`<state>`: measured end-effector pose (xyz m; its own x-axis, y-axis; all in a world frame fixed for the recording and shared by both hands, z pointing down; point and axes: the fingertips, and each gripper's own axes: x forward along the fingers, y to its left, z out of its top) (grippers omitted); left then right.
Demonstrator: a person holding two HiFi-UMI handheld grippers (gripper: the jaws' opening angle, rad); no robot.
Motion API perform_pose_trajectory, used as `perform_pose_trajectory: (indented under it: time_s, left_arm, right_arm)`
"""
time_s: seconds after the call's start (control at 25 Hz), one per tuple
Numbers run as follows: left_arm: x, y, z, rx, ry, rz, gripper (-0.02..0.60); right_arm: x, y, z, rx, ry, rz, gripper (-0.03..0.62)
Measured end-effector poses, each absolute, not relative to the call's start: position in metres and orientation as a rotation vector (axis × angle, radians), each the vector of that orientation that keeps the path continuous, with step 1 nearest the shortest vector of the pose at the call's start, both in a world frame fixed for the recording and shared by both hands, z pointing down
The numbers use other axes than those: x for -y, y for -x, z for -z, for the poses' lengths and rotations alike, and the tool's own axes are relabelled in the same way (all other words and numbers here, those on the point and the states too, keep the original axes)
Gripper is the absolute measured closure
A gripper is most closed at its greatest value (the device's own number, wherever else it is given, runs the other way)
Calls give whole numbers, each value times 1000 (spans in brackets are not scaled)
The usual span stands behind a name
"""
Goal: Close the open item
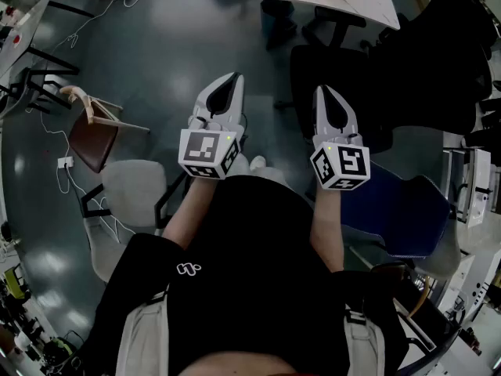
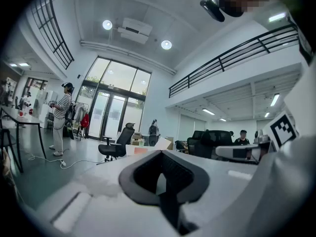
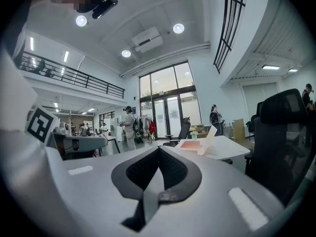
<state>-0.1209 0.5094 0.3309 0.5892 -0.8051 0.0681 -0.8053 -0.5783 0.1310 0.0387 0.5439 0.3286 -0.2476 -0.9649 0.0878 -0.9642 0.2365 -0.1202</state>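
Note:
I hold both grippers up in front of my chest, pointing forward over the floor. My left gripper (image 1: 230, 81) is shut with nothing between its fingers, and in the left gripper view its tips (image 2: 160, 154) meet. The right gripper (image 1: 325, 94) is shut and empty as well, its tips (image 3: 159, 150) together. A white table (image 1: 368, 2) stands ahead at the top of the head view. In the right gripper view a flat pink box with a raised white lid (image 3: 197, 144) lies on the table (image 3: 224, 149). Neither gripper is near it.
A black office chair (image 1: 337, 61) stands between me and the table. A blue chair (image 1: 407, 210) is at my right, a grey chair (image 1: 133, 182) and a brown one (image 1: 90, 139) at my left. Cables (image 1: 59, 171) trail on the floor. People stand far off (image 2: 61, 117).

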Motion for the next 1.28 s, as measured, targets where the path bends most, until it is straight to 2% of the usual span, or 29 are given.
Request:
perform_pose_trajectory:
  time_s: [0.76, 1.28]
  left_arm:
    - [-489, 93, -332, 1344, -2675, -41, 592]
    - [-408, 82, -338, 1324, -2691, -8, 592]
  right_arm:
    - [-515, -64, -329, -2427, 1896, 263, 594]
    - [-438, -81, -337, -2410, 1930, 245, 594]
